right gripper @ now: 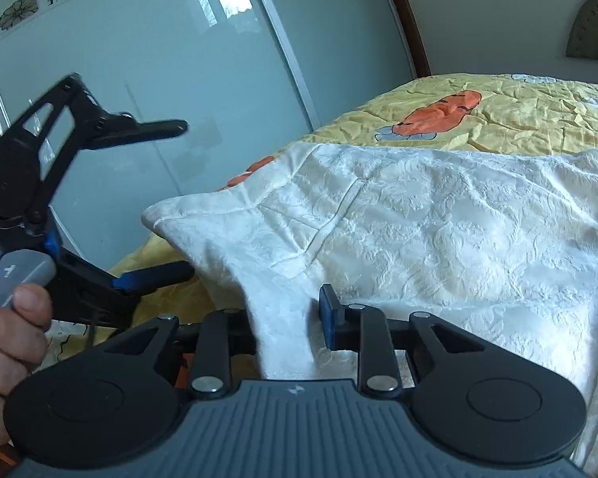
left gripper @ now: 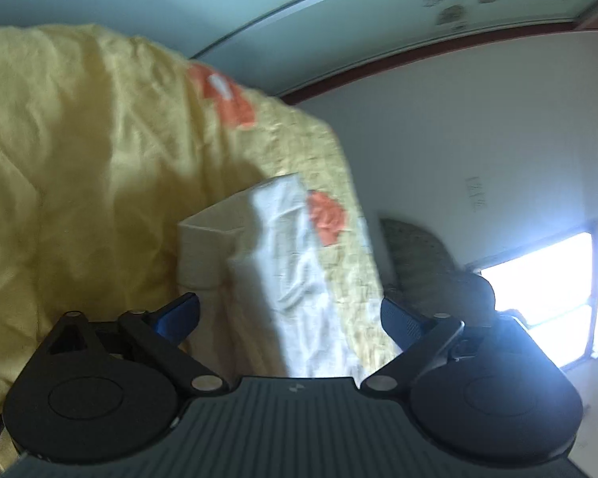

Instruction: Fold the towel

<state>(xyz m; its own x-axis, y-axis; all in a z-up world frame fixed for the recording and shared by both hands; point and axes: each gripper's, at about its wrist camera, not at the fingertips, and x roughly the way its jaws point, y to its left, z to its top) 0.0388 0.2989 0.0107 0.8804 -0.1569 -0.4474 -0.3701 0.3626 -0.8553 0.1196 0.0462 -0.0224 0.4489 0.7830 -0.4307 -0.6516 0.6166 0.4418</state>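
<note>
The white towel [right gripper: 418,219] lies on the yellow bedspread [right gripper: 518,111]. The right gripper [right gripper: 287,318] pinches its near edge; the left gripper [right gripper: 171,199], jaws apart, must next grab the near-left corner.

One white towel [right gripper: 418,231], one yellow bedspread [right gripper: 518,115] with two orange carrot prints in view, perhaps more; two tongs [right gripper: 287,318], one hand [right gripper: 4,330].

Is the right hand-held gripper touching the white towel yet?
Touching. The right wrist view shows a fold of the white towel pinched between the closed fingers of the right hand-held gripper, with cloth running down between the pads.
</note>
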